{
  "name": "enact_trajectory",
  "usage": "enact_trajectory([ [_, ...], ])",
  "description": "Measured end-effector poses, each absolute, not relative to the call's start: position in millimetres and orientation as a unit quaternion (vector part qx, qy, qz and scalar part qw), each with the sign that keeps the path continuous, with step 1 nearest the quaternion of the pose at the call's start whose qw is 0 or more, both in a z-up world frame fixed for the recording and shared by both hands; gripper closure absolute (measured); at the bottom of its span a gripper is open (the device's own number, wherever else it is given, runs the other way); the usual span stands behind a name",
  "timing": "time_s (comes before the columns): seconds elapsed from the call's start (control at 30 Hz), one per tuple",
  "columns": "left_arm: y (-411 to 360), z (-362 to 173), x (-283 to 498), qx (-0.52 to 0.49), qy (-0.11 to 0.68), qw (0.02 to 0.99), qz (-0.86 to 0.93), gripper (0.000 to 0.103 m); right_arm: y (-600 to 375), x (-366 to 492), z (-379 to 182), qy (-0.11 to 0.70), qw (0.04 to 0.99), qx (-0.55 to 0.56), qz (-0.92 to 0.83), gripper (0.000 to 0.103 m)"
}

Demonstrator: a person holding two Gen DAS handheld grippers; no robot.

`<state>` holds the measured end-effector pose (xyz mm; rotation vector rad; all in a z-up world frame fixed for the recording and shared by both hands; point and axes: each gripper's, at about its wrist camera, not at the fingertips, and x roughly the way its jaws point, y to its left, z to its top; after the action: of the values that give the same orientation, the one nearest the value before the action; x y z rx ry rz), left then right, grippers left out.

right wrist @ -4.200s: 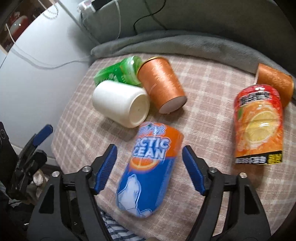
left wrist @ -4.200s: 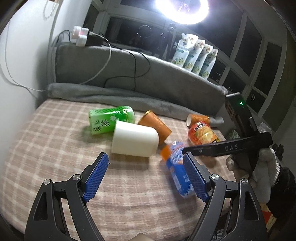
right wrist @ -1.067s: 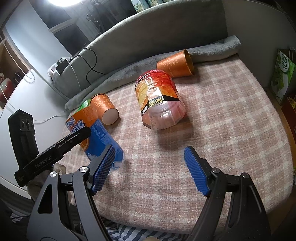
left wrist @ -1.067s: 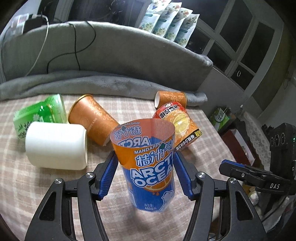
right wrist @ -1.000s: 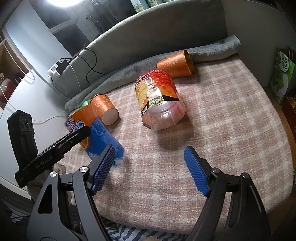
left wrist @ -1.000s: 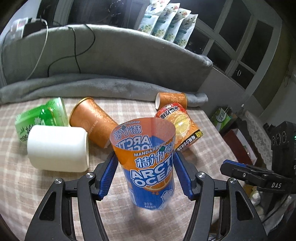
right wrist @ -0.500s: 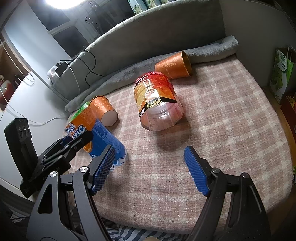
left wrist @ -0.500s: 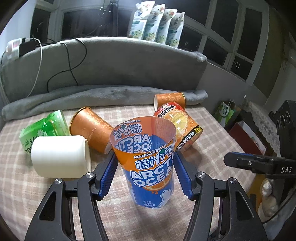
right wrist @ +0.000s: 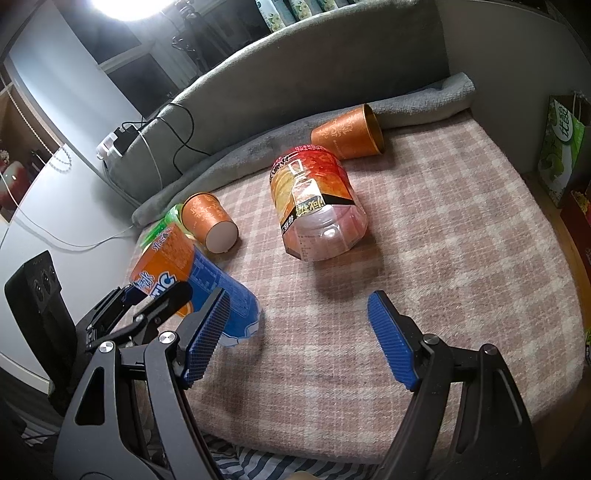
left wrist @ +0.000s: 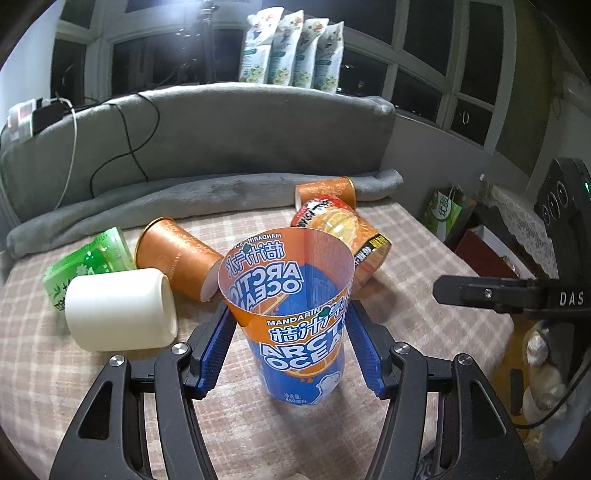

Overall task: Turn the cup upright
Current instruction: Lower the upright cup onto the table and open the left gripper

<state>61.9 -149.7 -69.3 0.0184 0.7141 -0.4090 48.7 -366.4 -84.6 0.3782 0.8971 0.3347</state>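
I've got the cup [left wrist: 295,314] upright, mouth up, pinched at mid-height by the left hand-held gripper [left wrist: 291,347] over the near plaid bed [left wrist: 424,266]. Thin clear plastic, looks empty: light, crushable, slick, so I'd squeeze gently, low on the stiffer base. Right hand-held gripper [right wrist: 306,339] spread, holding nothing.

Sharp fisheye views, dim room, glaring lamp [right wrist: 127,7] overhead, soft shadows.

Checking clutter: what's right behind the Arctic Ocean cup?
Behind the Arctic Ocean cup lie an orange paper cup and an orange-label clear cup, both on their sides. The cup hides their near ends.
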Motion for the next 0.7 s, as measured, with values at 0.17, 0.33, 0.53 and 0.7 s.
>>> enact_trajectory([
  [0.17, -157, -69, 57, 0.022, 0.343, 0.917, -0.202, 0.042, -366, 47, -84, 0.427, 0.872, 0.180, 0.159, 0.023],
  [0.33, -159, -69, 55, 0.022, 0.345, 0.915, -0.210, 0.042, -369, 45, -85, 0.424, 0.873, 0.183, 0.157, 0.023],
  [0.53, -164, -71, 53, 0.020, 0.354, 0.908, -0.222, 0.042, -371, 44, -86, 0.423, 0.873, 0.186, 0.157, 0.023],
  [0.7, -164, -72, 52, 0.015, 0.359, 0.905, -0.228, 0.035, -371, 43, -86, 0.420, 0.875, 0.185, 0.155, 0.023],
])
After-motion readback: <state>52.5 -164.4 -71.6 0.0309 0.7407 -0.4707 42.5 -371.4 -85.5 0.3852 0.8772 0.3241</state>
